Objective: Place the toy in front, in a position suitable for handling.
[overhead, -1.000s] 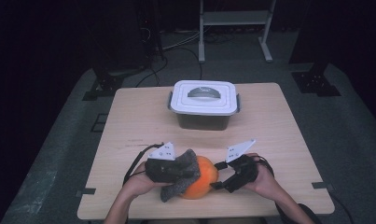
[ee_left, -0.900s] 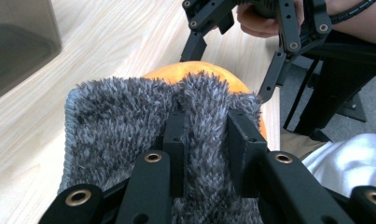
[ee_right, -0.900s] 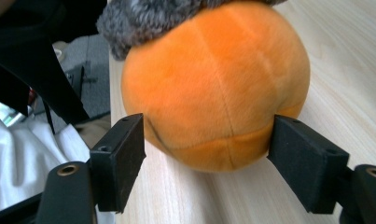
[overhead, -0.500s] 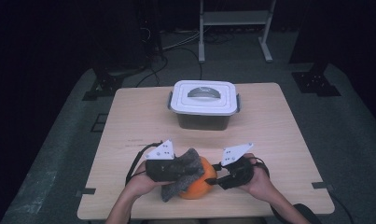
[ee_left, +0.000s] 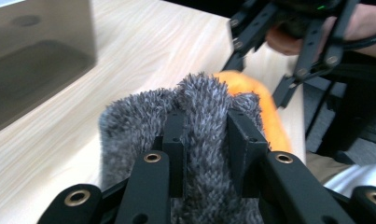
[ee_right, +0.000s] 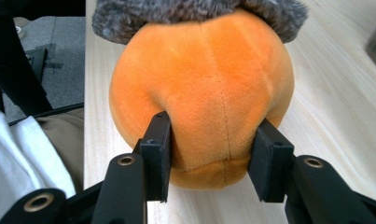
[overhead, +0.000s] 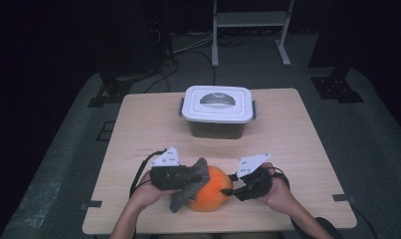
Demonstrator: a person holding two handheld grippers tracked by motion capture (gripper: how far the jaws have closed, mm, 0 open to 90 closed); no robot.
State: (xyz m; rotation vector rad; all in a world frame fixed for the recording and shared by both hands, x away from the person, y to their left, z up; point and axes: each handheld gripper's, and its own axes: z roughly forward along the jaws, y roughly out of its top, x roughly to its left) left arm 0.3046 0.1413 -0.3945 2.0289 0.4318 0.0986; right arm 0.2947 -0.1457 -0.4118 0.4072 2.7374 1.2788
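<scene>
An orange plush ball (overhead: 211,190) lies near the table's front edge, between both hands. My left gripper (overhead: 190,174) is shut on a grey fuzzy cloth (overhead: 189,185), which is draped over the ball's left and top side (ee_left: 199,116). My right gripper (overhead: 227,189) comes at the ball from the right; its jaws have just been closing and now press into the orange plush (ee_right: 209,88) on both sides, denting it. In the right gripper view the grey cloth (ee_right: 195,11) covers the ball's far top.
A grey storage box with a white lid and handle (overhead: 218,110) stands at the back middle of the wooden table (overhead: 297,134). Bare tabletop stretches left and right of the box. The table's front edge runs just below the hands.
My right gripper has moved in toward the ball and closed its jaws on it. The left gripper with the cloth has shifted only slightly on the ball.
</scene>
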